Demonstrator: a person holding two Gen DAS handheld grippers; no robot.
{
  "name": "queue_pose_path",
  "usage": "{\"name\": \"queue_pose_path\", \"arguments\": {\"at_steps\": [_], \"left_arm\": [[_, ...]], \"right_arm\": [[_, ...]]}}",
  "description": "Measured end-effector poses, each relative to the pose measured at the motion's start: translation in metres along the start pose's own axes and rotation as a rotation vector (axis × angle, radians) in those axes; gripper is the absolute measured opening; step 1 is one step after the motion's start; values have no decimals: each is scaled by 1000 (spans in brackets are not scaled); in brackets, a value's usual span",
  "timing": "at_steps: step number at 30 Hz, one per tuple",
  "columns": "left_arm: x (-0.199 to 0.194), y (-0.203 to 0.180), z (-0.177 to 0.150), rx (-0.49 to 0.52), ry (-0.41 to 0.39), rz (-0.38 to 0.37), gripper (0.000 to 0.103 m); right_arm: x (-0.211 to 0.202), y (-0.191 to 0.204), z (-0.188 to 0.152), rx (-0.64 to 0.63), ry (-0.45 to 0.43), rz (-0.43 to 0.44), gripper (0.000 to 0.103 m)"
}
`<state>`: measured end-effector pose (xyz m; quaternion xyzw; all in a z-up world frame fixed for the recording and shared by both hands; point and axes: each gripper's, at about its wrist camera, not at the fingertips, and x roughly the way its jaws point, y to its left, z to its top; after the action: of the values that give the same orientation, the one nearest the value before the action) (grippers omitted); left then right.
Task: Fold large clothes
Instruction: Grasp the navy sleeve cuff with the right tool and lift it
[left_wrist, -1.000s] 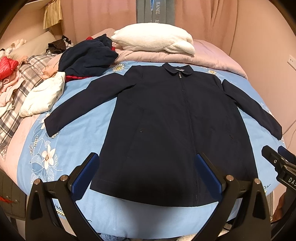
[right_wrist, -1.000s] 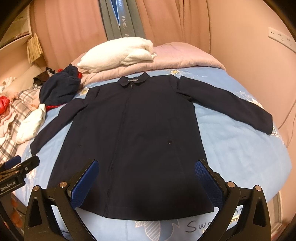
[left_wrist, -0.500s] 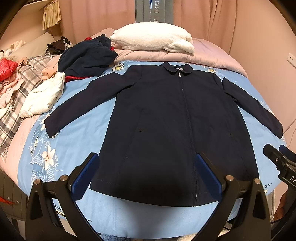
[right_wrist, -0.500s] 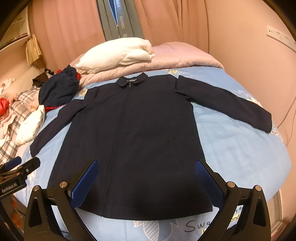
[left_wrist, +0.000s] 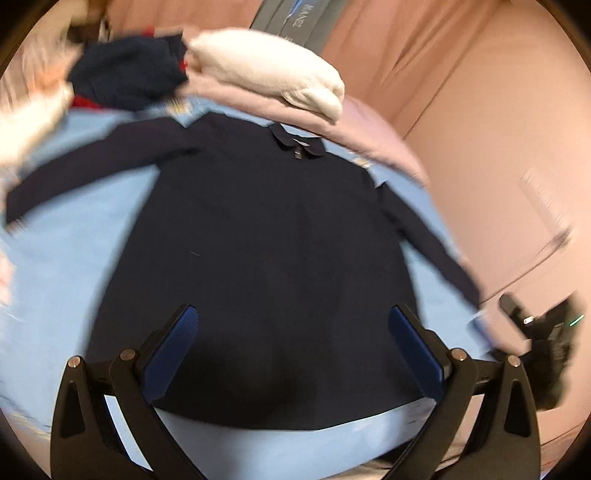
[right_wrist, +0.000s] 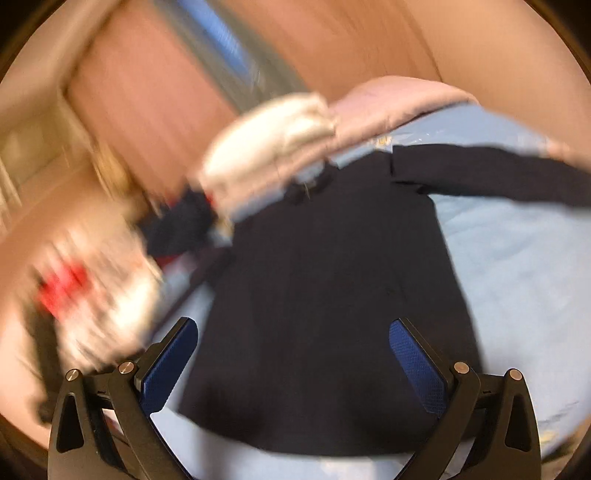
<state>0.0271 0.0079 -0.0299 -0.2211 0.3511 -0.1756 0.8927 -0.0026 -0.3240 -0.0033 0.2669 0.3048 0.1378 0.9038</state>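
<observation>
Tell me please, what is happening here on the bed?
A person holds two grippers above a dark navy jacket lying flat, front up, sleeves spread, on the blue bedsheet. The left gripper and the right gripper are both open and hold nothing. Both views are blurred. No fold is made yet.

Both views are smeared by motion, and almost nothing can be read. The grey banner (left_wrist: 295, 22) hanging behind the white pillow (left_wrist: 269, 77) carries pale letters, but they blur into shapes that cannot be made out. No other lettering or number is legible in either view.
</observation>
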Motion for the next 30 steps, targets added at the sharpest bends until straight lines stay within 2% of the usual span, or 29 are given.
{"name": "queue_pose_path", "arguments": {"at_steps": [2,3,5,6,12,15,18,22,24,27,28,29,30], "left_arm": [[8,-1,5,-49,-53,-101,103],[12,-5,8,-62,-85,-122,103],[20,-14,15,-45,-100,-98,103],[34,-7,11,-25,-55,-44,103],[81,9,14,-74,99,10,103],[95,11,19,-68,123,44,103],[103,14,26,-66,131,67,103],[105,19,36,-55,117,112,103],[104,20,40,-44,100,134,103],[104,26,45,-41,91,156,103],[105,28,46,-42,91,163,103],[106,30,47,-44,94,172,103],[108,34,48,-48,100,183,103]], "right_arm": [[-3,-42,2,148,-46,37,103],[-3,-58,2,186,-55,43,103],[-4,-92,3,261,-77,7,103],[-4,-114,5,302,-86,-36,103],[-11,-202,36,462,-155,-176,103],[-2,-234,59,506,-176,-244,103],[14,-264,81,549,-186,-264,103],[31,-276,110,545,-267,-308,101],[40,-285,119,575,-293,-346,95],[48,-302,130,648,-354,-369,70],[48,-305,131,673,-369,-361,58],[50,-309,132,701,-373,-352,40],[52,-313,132,730,-374,-352,28]]}}
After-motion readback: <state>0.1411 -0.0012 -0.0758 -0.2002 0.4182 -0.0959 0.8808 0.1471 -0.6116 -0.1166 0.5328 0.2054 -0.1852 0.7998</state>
